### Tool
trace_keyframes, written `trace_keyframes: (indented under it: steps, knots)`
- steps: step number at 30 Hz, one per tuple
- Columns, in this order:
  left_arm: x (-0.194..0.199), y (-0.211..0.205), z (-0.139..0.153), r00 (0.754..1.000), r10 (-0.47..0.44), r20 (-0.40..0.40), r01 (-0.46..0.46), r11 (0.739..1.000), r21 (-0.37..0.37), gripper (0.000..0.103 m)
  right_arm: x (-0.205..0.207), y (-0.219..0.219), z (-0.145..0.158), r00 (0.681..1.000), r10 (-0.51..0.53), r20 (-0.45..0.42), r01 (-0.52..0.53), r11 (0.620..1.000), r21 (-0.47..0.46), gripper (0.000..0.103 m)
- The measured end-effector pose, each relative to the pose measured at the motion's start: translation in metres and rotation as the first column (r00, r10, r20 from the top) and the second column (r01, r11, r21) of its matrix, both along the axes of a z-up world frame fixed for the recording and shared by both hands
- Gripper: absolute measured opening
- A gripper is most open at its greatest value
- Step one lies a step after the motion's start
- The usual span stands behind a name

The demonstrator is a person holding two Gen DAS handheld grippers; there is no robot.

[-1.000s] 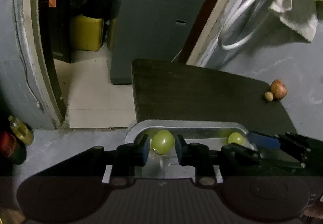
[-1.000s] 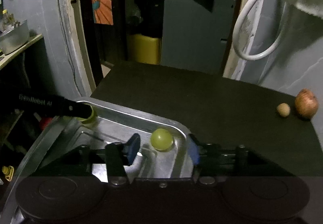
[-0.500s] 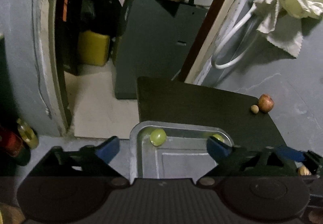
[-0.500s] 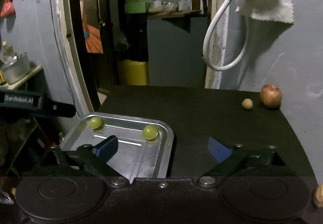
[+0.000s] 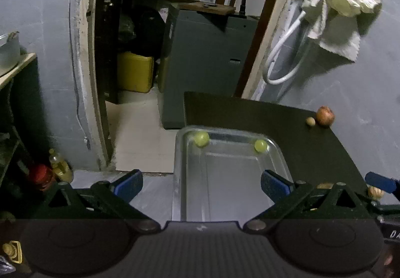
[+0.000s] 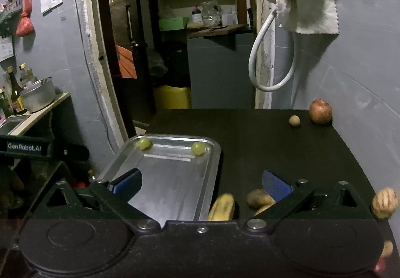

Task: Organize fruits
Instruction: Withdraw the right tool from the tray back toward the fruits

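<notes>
A metal tray (image 5: 225, 178) (image 6: 172, 178) lies on the black table's left side. Two green fruits lie at its far end: one at the left corner (image 5: 201, 139) (image 6: 144, 143), one at the right (image 5: 260, 145) (image 6: 198, 148). A red apple (image 5: 325, 115) (image 6: 320, 111) and a small tan fruit (image 5: 310, 121) (image 6: 294, 120) sit at the far right by the wall. My left gripper (image 5: 200, 184) is open and empty above the tray's near end. My right gripper (image 6: 201, 183) is open and empty over the tray's right rim. A banana (image 6: 222, 208) and brownish fruits (image 6: 258, 199) lie just under it.
A walnut-like fruit (image 6: 383, 203) (image 5: 375, 192) sits near the table's right edge. The wall runs along the right with a white hose (image 6: 265, 72) and a cloth (image 5: 337, 10) hanging. The table's left edge drops to the floor and a doorway. A shelf with a pot (image 6: 37, 97) stands far left.
My left gripper opened and left the green fruit in the tray's far left corner. Both grippers pulled back and up from the tray, and the right one opened wider.
</notes>
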State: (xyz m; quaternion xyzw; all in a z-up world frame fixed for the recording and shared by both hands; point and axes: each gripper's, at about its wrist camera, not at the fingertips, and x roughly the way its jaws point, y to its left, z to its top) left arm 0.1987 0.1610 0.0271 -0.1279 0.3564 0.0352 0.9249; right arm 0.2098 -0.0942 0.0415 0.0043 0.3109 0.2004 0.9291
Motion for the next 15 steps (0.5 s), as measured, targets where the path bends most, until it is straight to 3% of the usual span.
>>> trace_keyframes:
  steps: [15]
  knots:
    - [-0.079,-0.025,-0.025,0.996,-0.025,-0.081,0.026,1.000,0.017,0.102,-0.075,-0.030,-0.027,0.994,0.041,-0.103,-0.045,0.998,-0.039,0.102]
